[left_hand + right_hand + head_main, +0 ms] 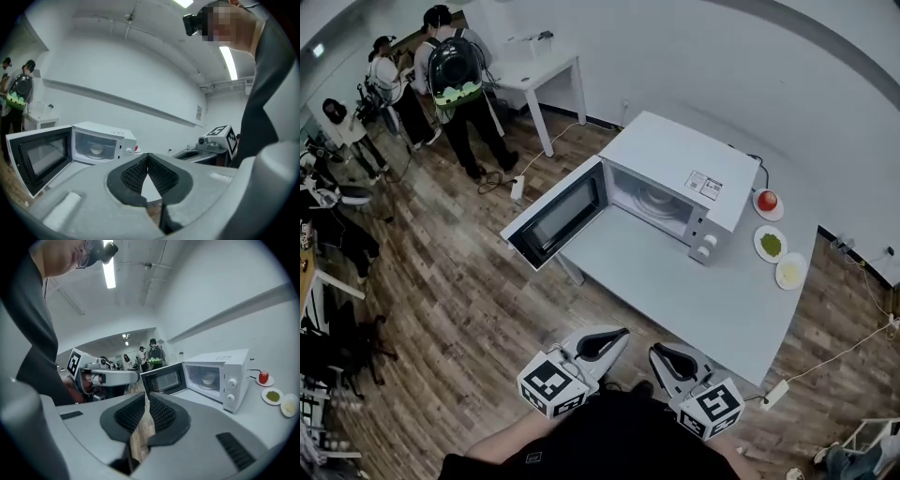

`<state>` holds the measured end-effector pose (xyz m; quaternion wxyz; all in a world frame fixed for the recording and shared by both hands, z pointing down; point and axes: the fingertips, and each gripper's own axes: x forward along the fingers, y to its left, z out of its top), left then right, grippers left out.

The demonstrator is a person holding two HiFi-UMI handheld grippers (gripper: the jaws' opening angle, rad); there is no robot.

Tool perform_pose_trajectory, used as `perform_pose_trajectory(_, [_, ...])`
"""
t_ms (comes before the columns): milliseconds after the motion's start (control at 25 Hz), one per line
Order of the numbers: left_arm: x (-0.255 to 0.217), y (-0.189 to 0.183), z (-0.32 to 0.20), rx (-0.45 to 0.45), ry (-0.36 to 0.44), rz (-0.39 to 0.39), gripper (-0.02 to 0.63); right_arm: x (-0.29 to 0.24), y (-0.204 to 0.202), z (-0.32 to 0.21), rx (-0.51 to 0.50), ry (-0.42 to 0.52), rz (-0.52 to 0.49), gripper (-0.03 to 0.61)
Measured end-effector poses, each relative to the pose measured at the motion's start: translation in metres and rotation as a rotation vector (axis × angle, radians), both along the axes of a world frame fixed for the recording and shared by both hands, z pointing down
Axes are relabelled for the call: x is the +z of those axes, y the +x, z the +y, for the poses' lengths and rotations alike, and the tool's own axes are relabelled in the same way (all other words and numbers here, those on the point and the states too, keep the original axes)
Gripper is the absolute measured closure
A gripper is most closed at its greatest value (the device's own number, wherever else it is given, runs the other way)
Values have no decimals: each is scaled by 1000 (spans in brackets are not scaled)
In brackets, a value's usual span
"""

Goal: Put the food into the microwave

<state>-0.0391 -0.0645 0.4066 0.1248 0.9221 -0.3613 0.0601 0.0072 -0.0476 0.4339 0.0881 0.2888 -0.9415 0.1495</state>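
You held both tools low at the bottom centre of the head view, close to the near edge of the tabletop (694, 291) and well apart from the food. The left tool (617, 336) had its pads pressed together at the tips with nothing between them. The right tool (662, 352) showed only a thin slit between its pads, and they too pinched nothing. The food sat on three small plates at the right of the frame, just beside the control-knob end of the microwave (675, 183). A red tomato (767, 201) lay farthest up, a green portion (771, 245) in the middle and a pale portion (790, 272) lowest. The row ran roughly top to bottom along the tabletop's far right side, so the pale plate was the closest to you. All three lay up and to the right of both tools, which made the right tool the nearer one, and the left would probably have had to cross in front of it. The microwave's door (555, 217) stood swung wide toward the left of the frame, and the cavity opened toward the lower left. Any plate lifted from the right would therefore likely have had to travel leftward past the control panel before it could enter the cavity. None of the food had yet been touched.
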Motion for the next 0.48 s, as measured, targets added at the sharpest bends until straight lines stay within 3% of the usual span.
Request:
perform_pose_trajectory(280, [-23, 18, 27, 45, 95, -82, 606, -20, 10, 14, 43, 49, -53, 540])
perform_pose_trajectory(480, [-27, 3, 30, 106, 130, -65, 606, -25, -3, 17, 110, 60, -26, 540])
